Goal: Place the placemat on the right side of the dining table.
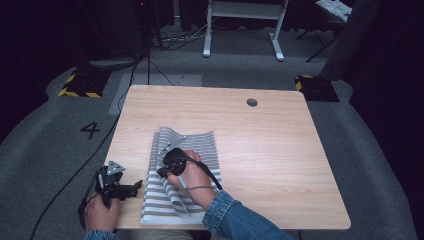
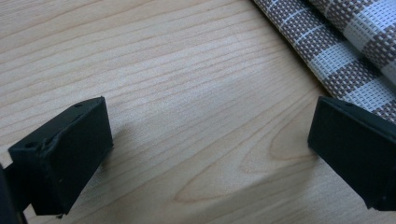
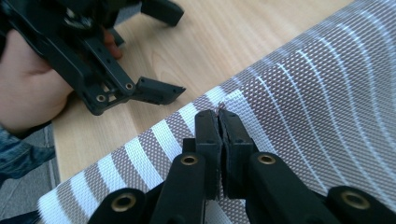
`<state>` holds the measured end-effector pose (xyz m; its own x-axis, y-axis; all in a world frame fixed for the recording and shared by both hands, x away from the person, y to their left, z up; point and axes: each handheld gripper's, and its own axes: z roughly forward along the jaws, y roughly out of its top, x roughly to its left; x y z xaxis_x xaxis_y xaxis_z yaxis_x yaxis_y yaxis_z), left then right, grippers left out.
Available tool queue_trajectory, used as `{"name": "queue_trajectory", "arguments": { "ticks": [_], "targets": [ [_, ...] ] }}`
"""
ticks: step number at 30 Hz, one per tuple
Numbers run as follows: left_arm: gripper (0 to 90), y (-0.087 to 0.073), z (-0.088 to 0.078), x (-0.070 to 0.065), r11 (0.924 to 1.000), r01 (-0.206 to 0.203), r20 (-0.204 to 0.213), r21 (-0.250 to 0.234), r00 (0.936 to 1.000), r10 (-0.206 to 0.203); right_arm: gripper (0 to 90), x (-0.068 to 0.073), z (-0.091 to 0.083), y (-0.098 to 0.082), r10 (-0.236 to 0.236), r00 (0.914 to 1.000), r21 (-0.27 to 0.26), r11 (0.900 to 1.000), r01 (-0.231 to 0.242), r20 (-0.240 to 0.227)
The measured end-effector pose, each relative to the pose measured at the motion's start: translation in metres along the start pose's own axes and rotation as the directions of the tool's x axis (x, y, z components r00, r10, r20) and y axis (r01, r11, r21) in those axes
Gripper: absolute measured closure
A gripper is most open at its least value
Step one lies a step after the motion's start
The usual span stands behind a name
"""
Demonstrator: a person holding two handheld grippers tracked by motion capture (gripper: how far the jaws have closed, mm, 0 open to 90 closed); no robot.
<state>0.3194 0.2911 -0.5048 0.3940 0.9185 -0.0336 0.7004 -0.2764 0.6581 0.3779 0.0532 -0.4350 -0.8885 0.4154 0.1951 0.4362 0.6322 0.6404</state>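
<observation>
A woven mat [image 1: 197, 145] with brown and white stripes lies on the wooden table [image 1: 265, 145], near its front left. My right gripper [image 1: 161, 170] is over the mat's left side. In the right gripper view its jaws [image 3: 219, 116] are shut on a raised edge of the mat [image 3: 317, 107]. My left gripper [image 1: 136, 187] rests low just left of the mat, near the table's front edge. Its jaws [image 2: 210, 140] stand wide open over bare wood, and the mat's edge [image 2: 345, 51] runs past the right jaw. The right gripper view also shows the left gripper [image 3: 166, 51] open, apart from the mat.
A round cable hole [image 1: 252, 102] sits at the table's far right. The table's front edge runs right under both hands. Beyond the table stand a white desk frame [image 1: 244, 25] and black-and-yellow floor blocks [image 1: 82, 82].
</observation>
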Motion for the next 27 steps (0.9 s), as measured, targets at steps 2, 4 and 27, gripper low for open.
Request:
{"name": "queue_trajectory", "arguments": {
  "ticks": [2, 4, 27],
  "targets": [
    [0.0, 0.0, 0.0, 0.0, 1.0, -0.001, 0.0, 0.0, 1.0, 0.001, 88.1, -0.006, -0.016, 0.002, -0.018, 0.9998, -0.024, 1.0, 0.018, 0.009],
    [0.0, 0.0, 0.0, 0.0, 1.0, -0.001, -0.002, -0.001, 1.0, 0.001, 88.1, -0.011, -0.033, 0.003, -0.009, 0.9997, -0.039, 0.999, 0.01, 0.023],
    [0.0, 0.0, 0.0, 0.0, 1.0, -0.003, -0.001, 0.0, 1.0, 0.003, 88.7, -0.076, -0.21, -0.001, 0.08, 0.9731, -0.245, 0.969, -0.025, 0.216]
  ]
}}
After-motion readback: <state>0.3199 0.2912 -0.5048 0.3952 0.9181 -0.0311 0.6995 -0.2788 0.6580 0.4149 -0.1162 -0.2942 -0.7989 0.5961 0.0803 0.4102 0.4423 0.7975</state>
